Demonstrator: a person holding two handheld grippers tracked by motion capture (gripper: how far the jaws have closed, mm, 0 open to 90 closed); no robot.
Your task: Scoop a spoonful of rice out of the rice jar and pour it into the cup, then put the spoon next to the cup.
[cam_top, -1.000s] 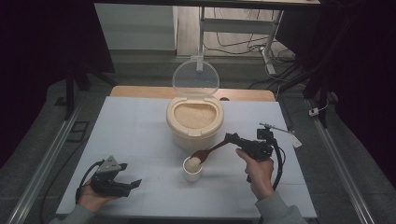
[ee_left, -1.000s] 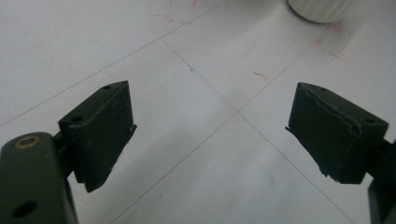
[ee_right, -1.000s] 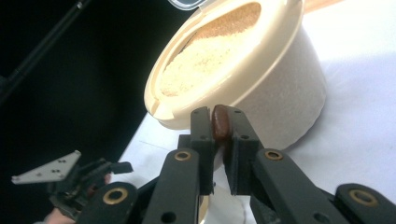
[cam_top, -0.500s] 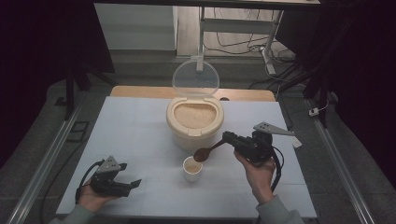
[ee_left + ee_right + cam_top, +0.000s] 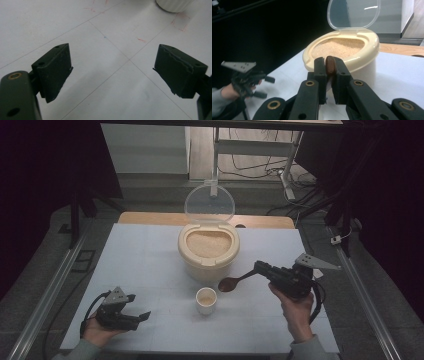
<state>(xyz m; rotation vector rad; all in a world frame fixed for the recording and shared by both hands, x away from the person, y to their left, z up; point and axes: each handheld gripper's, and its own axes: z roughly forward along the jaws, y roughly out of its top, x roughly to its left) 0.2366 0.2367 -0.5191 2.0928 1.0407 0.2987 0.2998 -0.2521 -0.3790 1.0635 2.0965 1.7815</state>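
**A:** Start at the right hand-held gripper. What is it doing?

**B:** It is clenched on the handle of a dark brown wooden spoon. In the right gripper view the handle end sits pinched between the two black jaws, edge-on. The spoon bowl hangs out to the person's left, just above and beside the small white cup, which has pale grain in it.

**A:** So what might go wrong?

**B:** The grip is on a narrow, rounded handle, far from the bowl. My guess is the spoon could twist in the jaws if the bowl is loaded or knocks something, tipping grain onto the white counter.

**A:** And what could it knock?

**B:** The cup is light-looking and stands free, so a low pass could push it over. Just behind is the cream round plastic rice container, full of grain, its clear lid standing upright; the rim is close to the spoon's path.

**A:** The other side?

**B:** The left hand-held gripper rests released, jaws wide apart over bare counter, well away from the cup, so it steadies nothing.
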